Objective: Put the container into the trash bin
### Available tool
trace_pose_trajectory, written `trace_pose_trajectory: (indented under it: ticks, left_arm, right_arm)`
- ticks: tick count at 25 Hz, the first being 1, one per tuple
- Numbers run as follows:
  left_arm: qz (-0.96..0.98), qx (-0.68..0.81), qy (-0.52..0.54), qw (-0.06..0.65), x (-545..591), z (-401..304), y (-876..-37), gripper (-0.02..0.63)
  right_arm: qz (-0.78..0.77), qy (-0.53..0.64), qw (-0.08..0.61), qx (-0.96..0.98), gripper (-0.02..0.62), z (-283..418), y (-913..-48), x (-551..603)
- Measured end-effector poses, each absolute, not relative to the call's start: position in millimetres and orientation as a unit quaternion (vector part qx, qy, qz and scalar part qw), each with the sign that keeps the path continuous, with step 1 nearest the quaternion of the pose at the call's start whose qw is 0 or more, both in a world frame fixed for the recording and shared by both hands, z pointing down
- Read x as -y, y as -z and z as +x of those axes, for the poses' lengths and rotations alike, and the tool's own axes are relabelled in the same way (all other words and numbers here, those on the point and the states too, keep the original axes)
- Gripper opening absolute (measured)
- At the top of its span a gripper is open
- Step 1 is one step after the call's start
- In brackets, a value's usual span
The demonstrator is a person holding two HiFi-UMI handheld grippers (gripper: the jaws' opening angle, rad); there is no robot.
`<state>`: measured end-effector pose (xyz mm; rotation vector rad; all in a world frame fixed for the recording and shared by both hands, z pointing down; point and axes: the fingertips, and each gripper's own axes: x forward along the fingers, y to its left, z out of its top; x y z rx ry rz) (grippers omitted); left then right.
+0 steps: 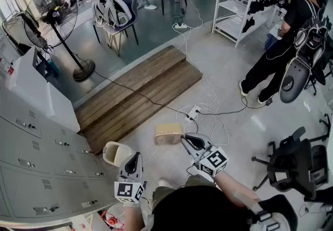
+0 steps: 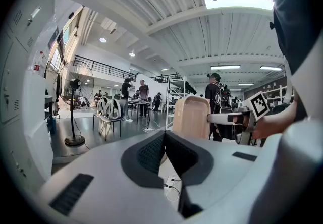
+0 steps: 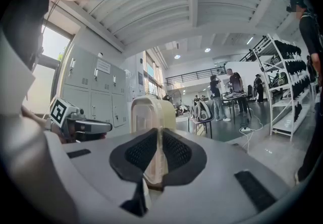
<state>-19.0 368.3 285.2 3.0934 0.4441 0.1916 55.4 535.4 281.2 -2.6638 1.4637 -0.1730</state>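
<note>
A beige plastic container [image 1: 168, 133] hangs above the floor, and my right gripper [image 1: 185, 141] is shut on its near edge. In the right gripper view the container [image 3: 151, 112] stands upright, clamped between the black pads [image 3: 177, 153] of the right gripper [image 3: 160, 136]. A cream trash bin [image 1: 111, 147] with an open top stands on the floor by the lockers, left of the container. My left gripper [image 1: 133, 157] hovers just right of the bin, jaws together and empty. The left gripper view shows its shut tips [image 2: 164, 134], with the container [image 2: 192, 116] beyond.
Grey lockers [image 1: 31, 152] line the left side. A wooden platform [image 1: 140, 94] lies ahead, with a power strip and cables [image 1: 193, 113] on the floor. A standing fan [image 1: 57, 16], a black office chair [image 1: 291, 162] and a person [image 1: 281, 53] by a shelf rack [image 1: 244, 1] are around.
</note>
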Motion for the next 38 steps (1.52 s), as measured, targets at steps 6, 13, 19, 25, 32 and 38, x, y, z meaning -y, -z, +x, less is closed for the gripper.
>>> trace_pose_trajectory:
  ticks: [6,13,19,25,32,38]
  left_arm:
    - [0.988,-0.139,-0.059,0.014,-344.0,-22.1,-284.7,0.008]
    - [0.988,-0.14,-0.061,0.017,-307.0,-20.5,-290.4,0.008]
    - [0.988,-0.14,-0.066,0.017,-261.1,-24.3,-290.4,0.008]
    - [0.988,-0.139,-0.067,0.024,-224.3,-26.5,-300.9,0.008]
    - [0.988,-0.13,-0.076,0.031,-200.6,-7.4,-312.8,0.008]
    - [0.99,-0.112,-0.084,0.035,-181.7,36.2,-316.5,0.008]
  right_arm:
    - [-0.873,0.061,0.048,-0.481,0.048,49.6,-281.3,-510.2]
    - [-0.868,0.061,0.042,-0.491,0.048,48.7,-277.8,-463.0]
    - [-0.866,0.056,0.051,-0.495,0.048,49.9,-275.5,-415.0]
    - [-0.867,0.062,0.048,-0.492,0.048,55.0,-276.3,-376.2]
    - [-0.861,0.072,0.048,-0.501,0.048,76.5,-289.0,-349.5]
    - [-0.856,0.081,0.051,-0.508,0.048,124.3,-292.4,-334.3]
